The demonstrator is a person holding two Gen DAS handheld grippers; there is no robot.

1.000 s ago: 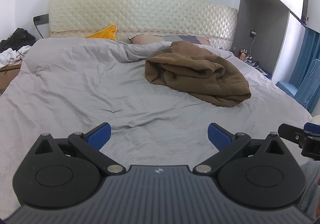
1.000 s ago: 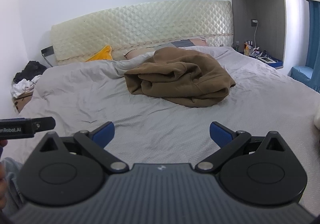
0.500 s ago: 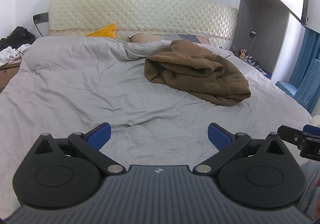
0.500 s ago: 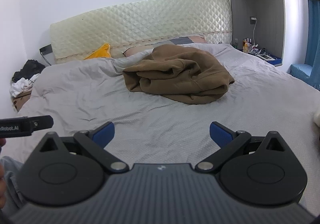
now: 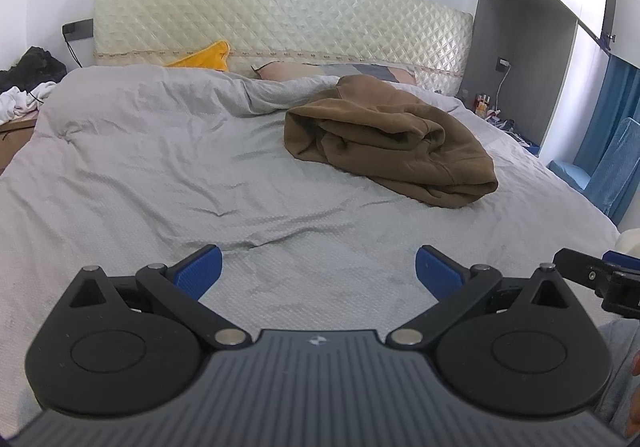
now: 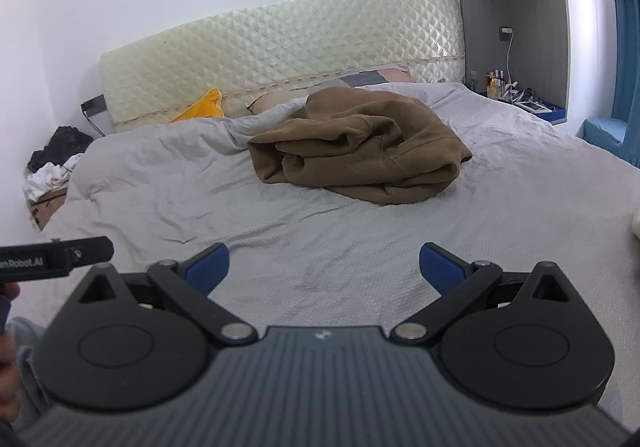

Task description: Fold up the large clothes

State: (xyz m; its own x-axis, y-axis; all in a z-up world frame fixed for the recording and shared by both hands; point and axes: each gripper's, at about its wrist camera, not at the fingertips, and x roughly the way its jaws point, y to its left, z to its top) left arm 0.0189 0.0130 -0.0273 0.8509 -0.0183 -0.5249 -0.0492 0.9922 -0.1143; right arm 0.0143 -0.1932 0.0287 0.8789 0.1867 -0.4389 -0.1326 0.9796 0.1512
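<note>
A grey bed point(image 5: 160, 175) filled both views. The crumpled brown garment point(image 5: 392, 143) lay on it toward one o'clock, well apart from both tools. The left gripper point(image 5: 319, 271) and right gripper point(image 6: 324, 267) hung with jaws spread wide, holding nothing.

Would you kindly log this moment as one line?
left gripper: open | right gripper: open | brown garment: crumpled on bed, untouched
</note>
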